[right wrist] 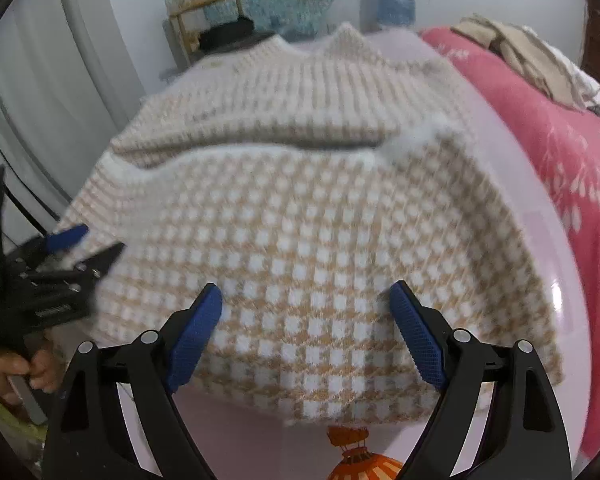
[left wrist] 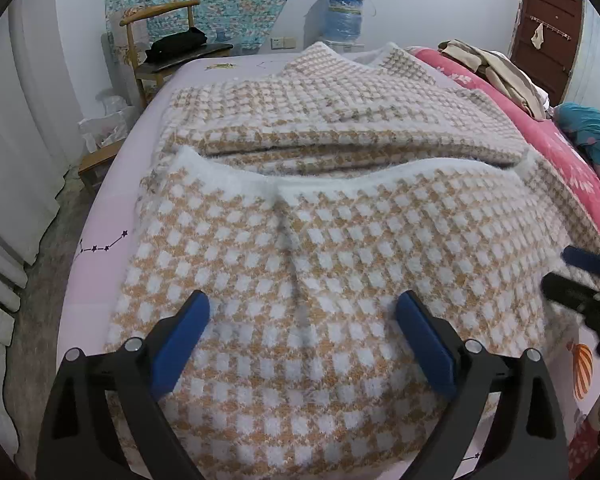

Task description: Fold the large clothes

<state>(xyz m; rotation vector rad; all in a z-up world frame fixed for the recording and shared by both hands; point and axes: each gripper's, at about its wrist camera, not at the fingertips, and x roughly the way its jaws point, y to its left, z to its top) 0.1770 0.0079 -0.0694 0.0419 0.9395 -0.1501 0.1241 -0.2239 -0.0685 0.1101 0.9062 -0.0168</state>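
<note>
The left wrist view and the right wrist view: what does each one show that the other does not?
Only the left wrist view shows the brown door, the teal pillow, the star pattern on the pink sheet and the right gripper at its right edge. Only the right wrist view shows the left gripper, the hand holding it, and the orange lantern print. Both show the checked sweater folded on the bed, the wooden chair, the water bottle and the pink quilt.
</note>
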